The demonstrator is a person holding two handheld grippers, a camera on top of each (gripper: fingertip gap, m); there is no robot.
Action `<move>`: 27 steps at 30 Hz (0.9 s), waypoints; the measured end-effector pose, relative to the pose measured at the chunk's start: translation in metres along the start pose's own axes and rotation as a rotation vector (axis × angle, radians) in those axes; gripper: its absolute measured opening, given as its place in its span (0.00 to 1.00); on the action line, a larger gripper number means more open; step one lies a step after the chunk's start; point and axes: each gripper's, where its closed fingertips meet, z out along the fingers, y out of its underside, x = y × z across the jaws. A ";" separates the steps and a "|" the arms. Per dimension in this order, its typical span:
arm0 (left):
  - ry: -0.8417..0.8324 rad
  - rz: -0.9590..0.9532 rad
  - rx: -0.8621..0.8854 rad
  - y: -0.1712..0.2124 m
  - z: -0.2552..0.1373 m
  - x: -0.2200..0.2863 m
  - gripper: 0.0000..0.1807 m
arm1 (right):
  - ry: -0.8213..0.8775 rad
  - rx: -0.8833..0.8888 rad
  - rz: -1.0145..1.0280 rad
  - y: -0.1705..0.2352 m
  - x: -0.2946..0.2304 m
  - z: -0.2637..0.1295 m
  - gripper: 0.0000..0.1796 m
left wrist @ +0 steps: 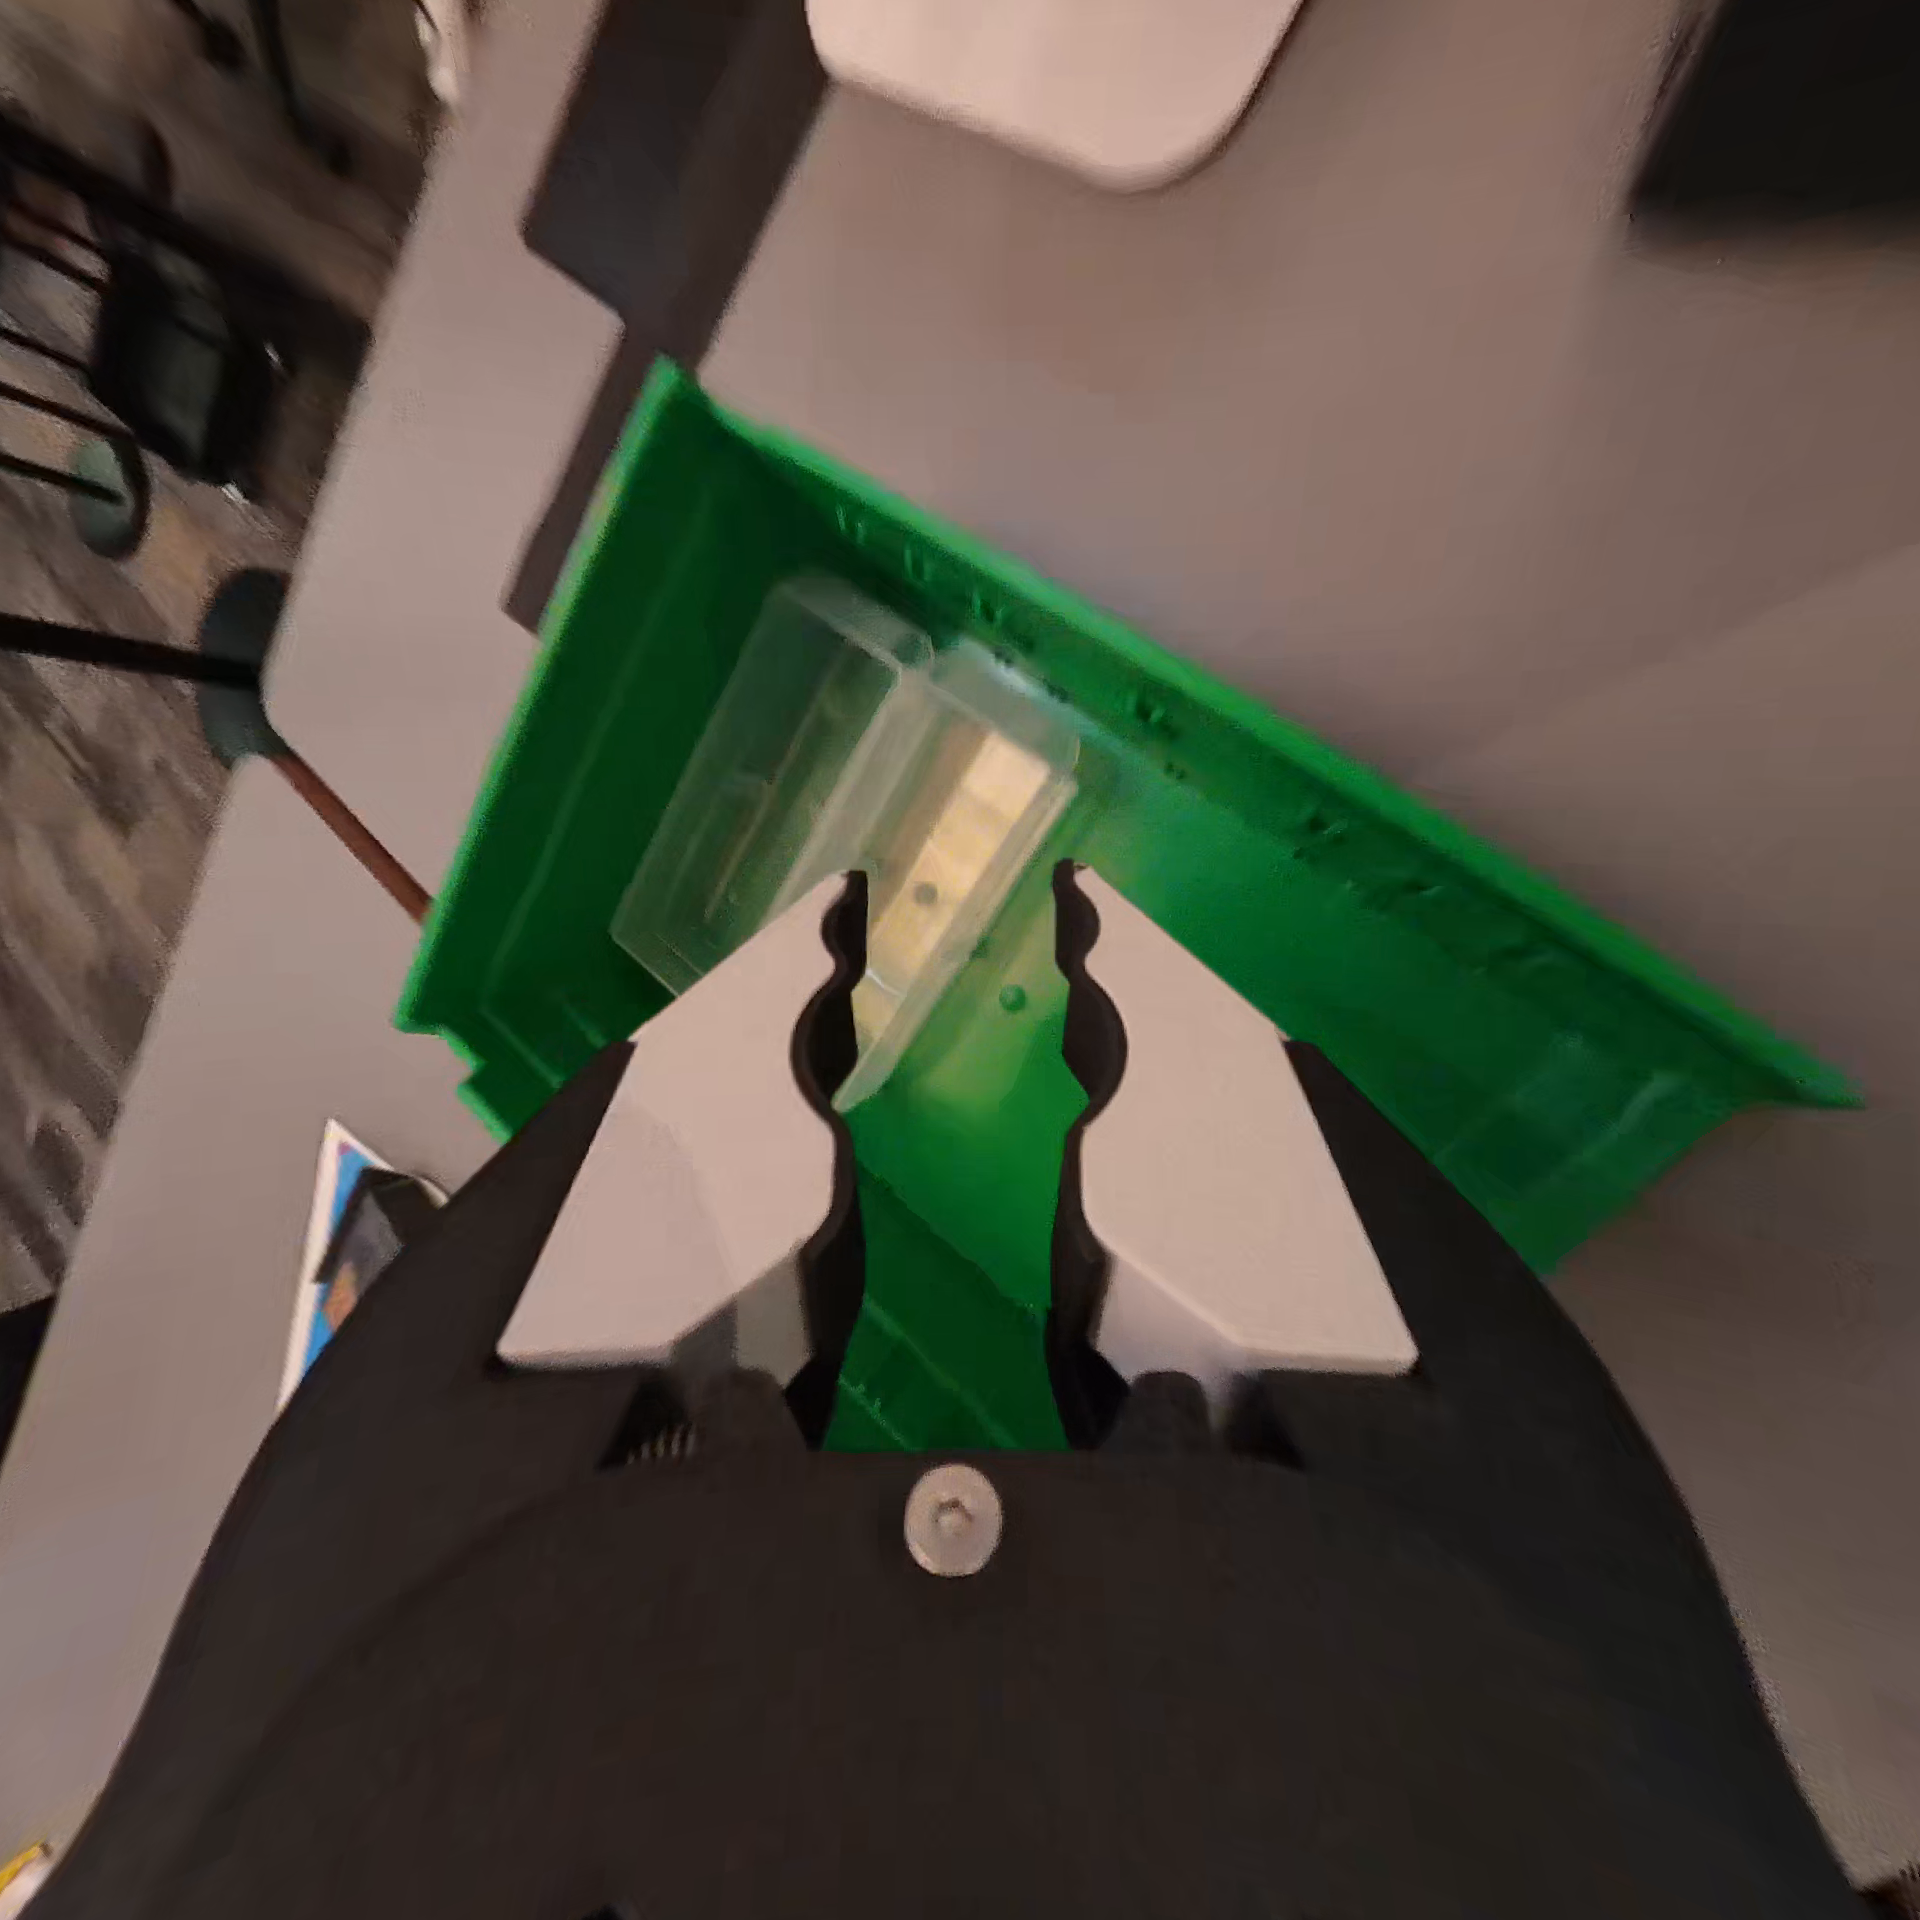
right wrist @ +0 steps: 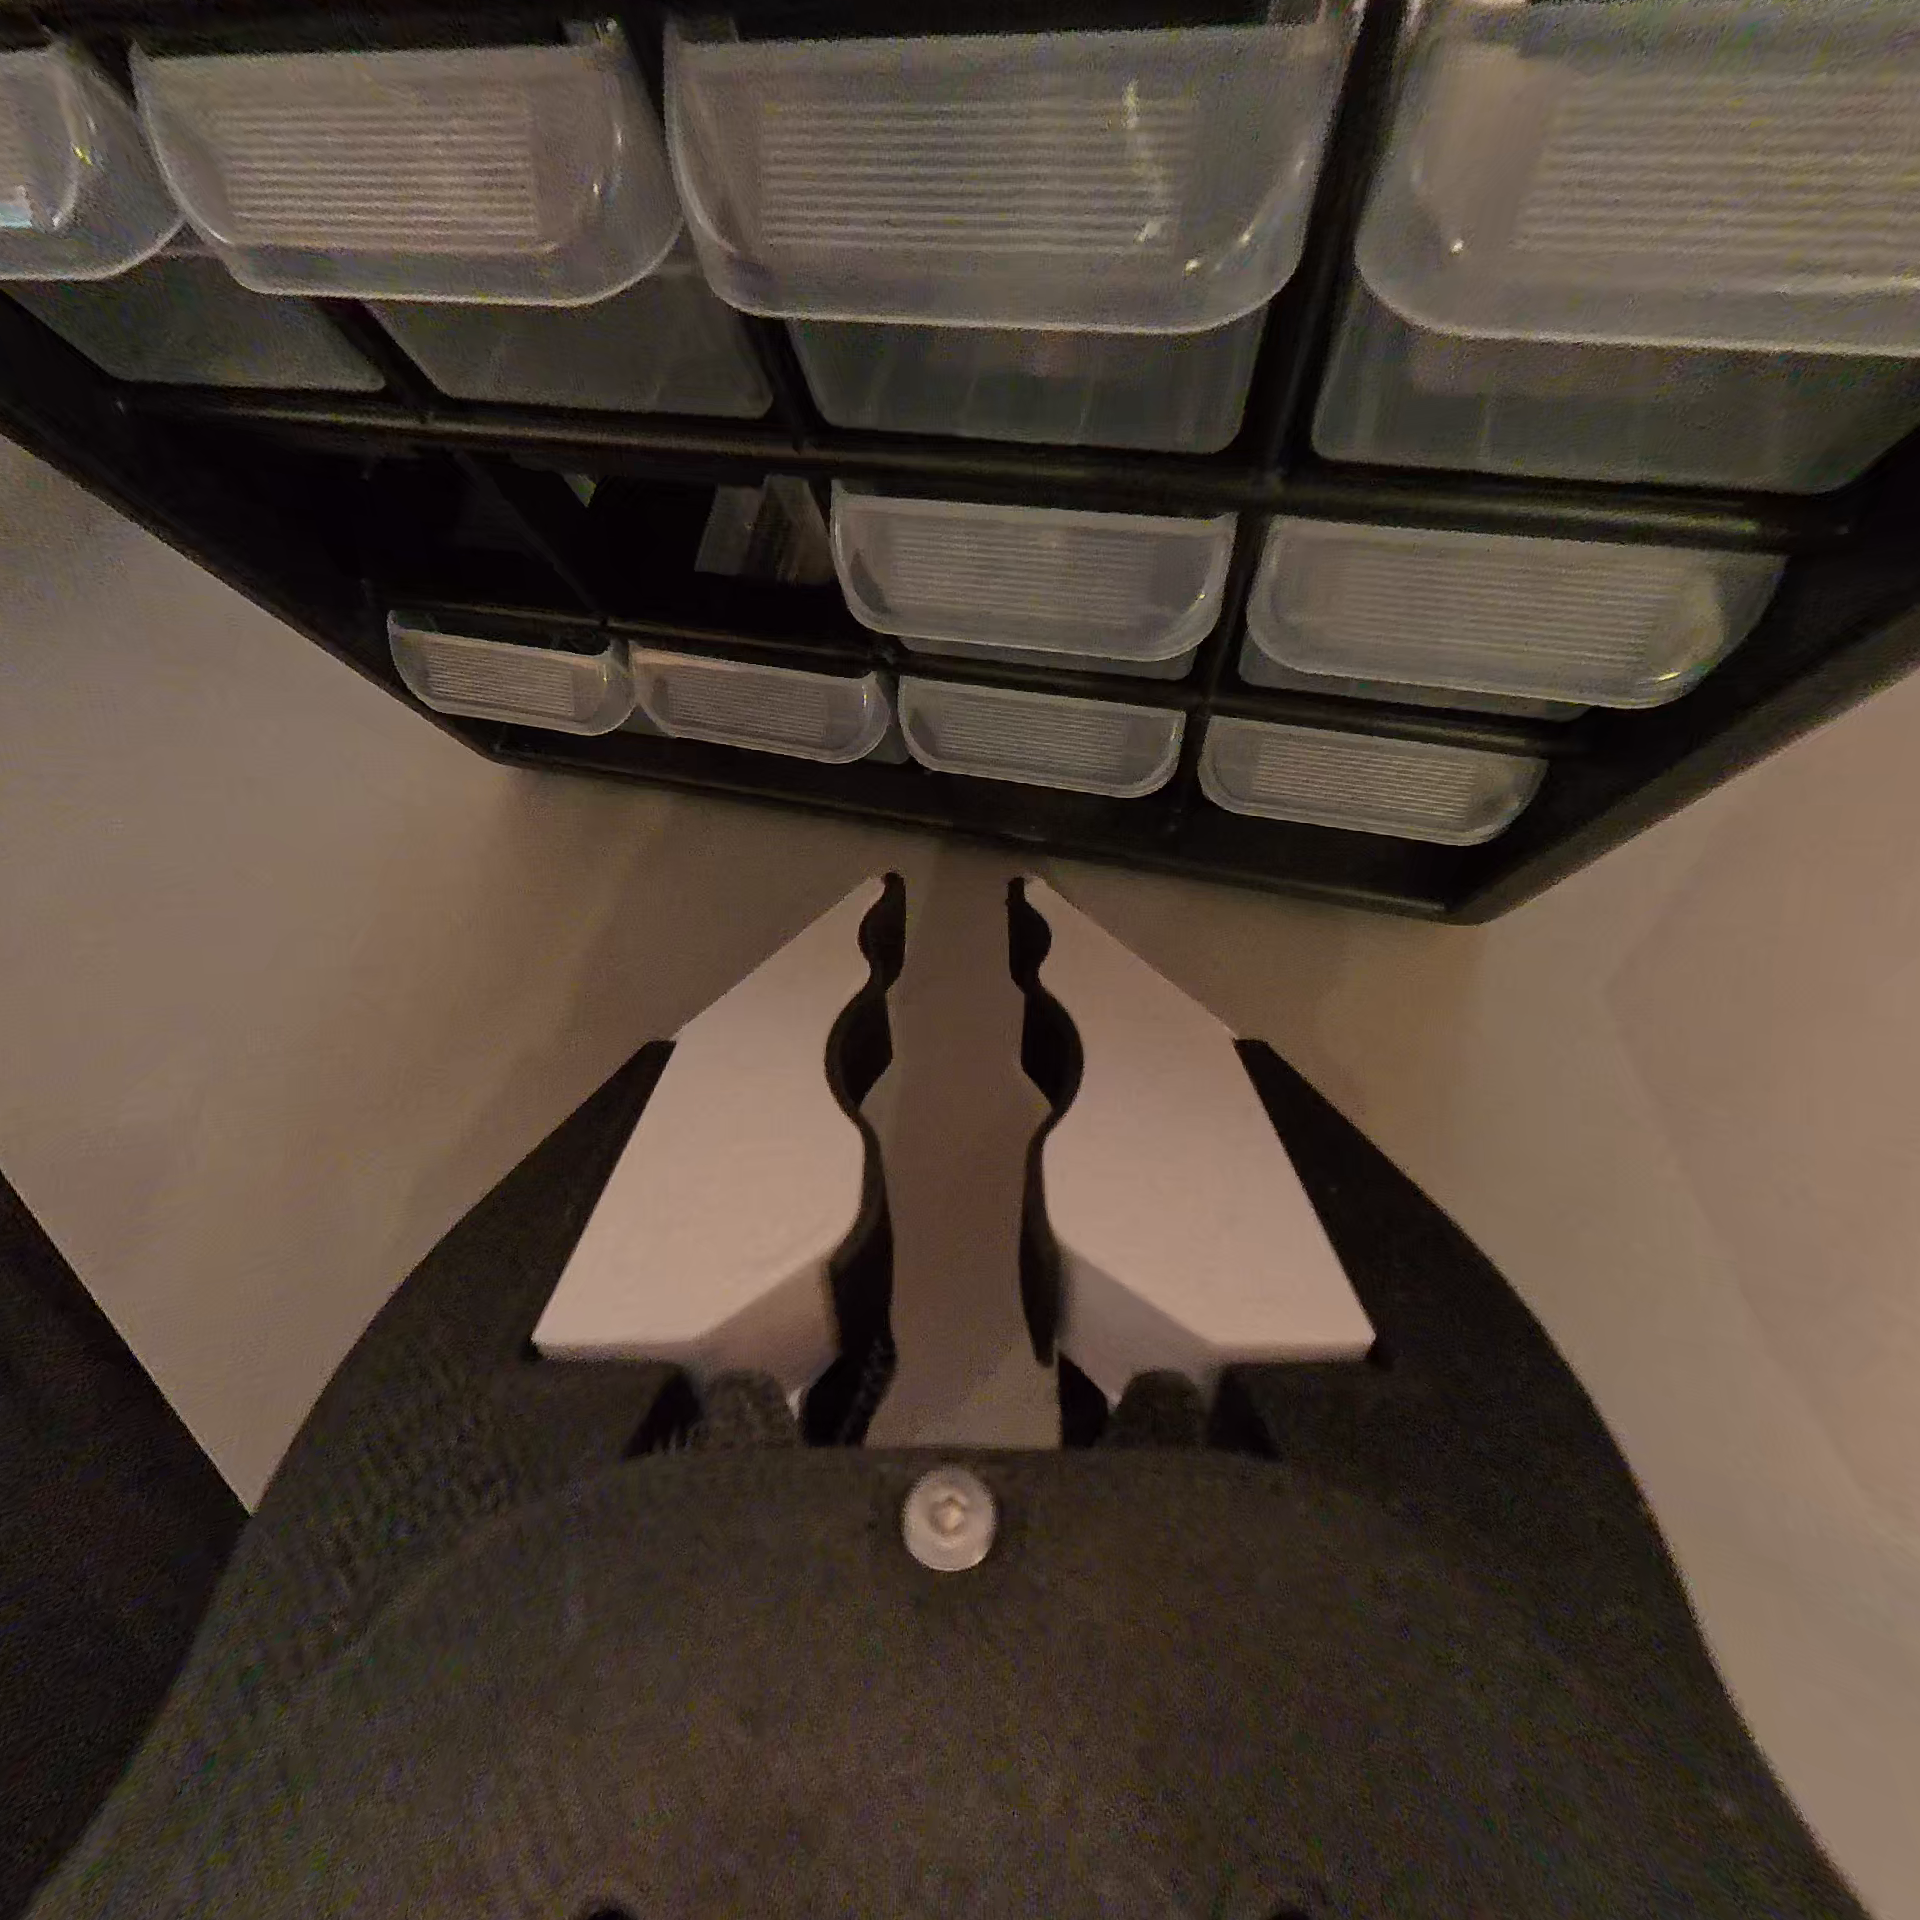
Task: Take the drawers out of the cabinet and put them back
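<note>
Left hand-held gripper [left wrist: 958, 883] hangs open above a clear drawer [left wrist: 831, 790] in a green tray [left wrist: 1351, 935]; right hand-held gripper [right wrist: 954, 883] sits open and empty before the cabinet [right wrist: 312, 540]

Both left fingers stand apart with the drawer's near end showing between the tips, though the blur hides whether they touch it; the drawer lies slantwise in the tray, which rests on the pale worktop [left wrist: 1351, 468]. Ahead of the right fingertips, just short of the black cabinet's foot, the worktop is bare. Clear drawers [right wrist: 1029, 582] fill most slots, while two slots [right wrist: 582, 551] at the left of the middle row stand dark and open
</note>
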 end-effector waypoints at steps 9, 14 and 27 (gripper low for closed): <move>0.046 0.071 -0.200 0.064 0.098 0.006 0.07 | -0.021 -0.015 -0.001 0.004 -0.009 0.004 0.10; 0.056 0.085 -0.194 0.065 0.091 0.016 0.00 | -0.021 -0.014 -0.018 0.002 -0.010 -0.001 0.09; 0.065 0.264 0.123 -0.041 -0.090 0.134 0.00 | -0.072 0.007 -0.116 0.004 -0.031 -0.038 0.11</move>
